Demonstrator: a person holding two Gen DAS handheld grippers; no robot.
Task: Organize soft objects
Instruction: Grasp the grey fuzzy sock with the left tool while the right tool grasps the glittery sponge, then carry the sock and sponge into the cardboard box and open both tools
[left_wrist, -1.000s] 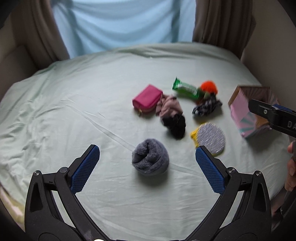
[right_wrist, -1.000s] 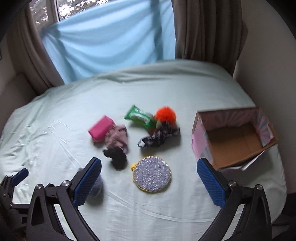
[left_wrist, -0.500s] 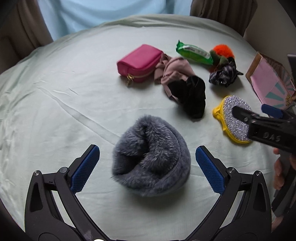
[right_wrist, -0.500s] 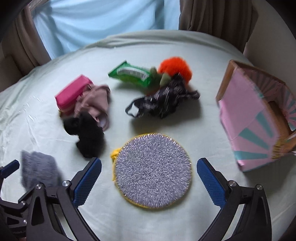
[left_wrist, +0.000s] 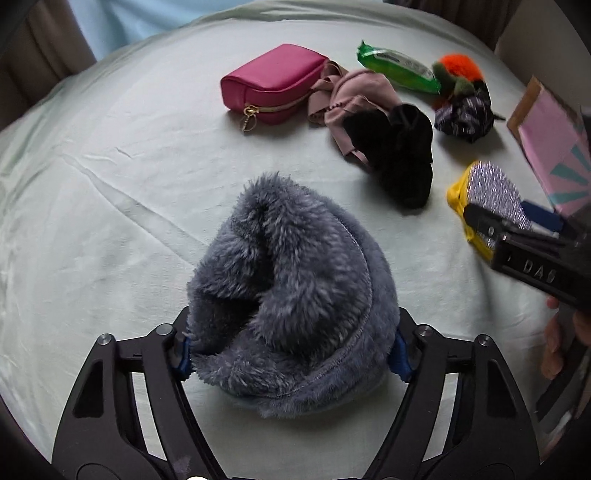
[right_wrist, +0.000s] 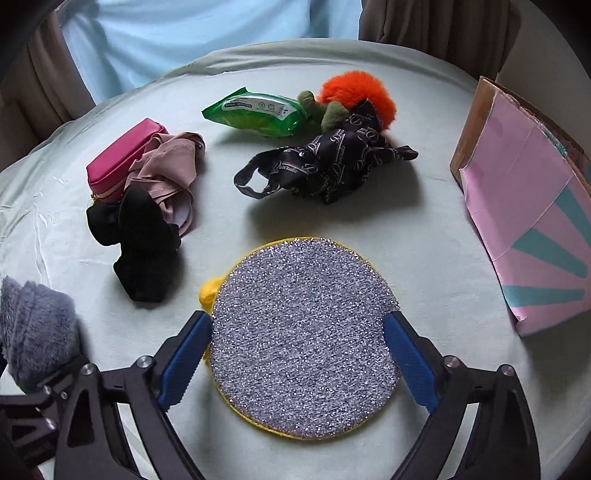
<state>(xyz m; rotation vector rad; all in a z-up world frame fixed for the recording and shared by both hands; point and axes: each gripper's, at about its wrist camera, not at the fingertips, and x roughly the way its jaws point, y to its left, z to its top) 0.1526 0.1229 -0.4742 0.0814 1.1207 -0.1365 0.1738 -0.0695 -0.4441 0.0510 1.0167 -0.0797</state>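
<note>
On the bed sheet (left_wrist: 110, 192), the left gripper (left_wrist: 291, 354) is closing, pads already sunk into the sides of the grey fluffy sock roll (left_wrist: 291, 288): light, squashy, best pinched mid-bundle. The right gripper (right_wrist: 299, 354) is closing around the sparkly round pad (right_wrist: 306, 332), touching or nearly so; thin, floppy, it probably wants an edge grip. The pink cardboard box (right_wrist: 524, 206) stands right; its contents are hidden.
</note>
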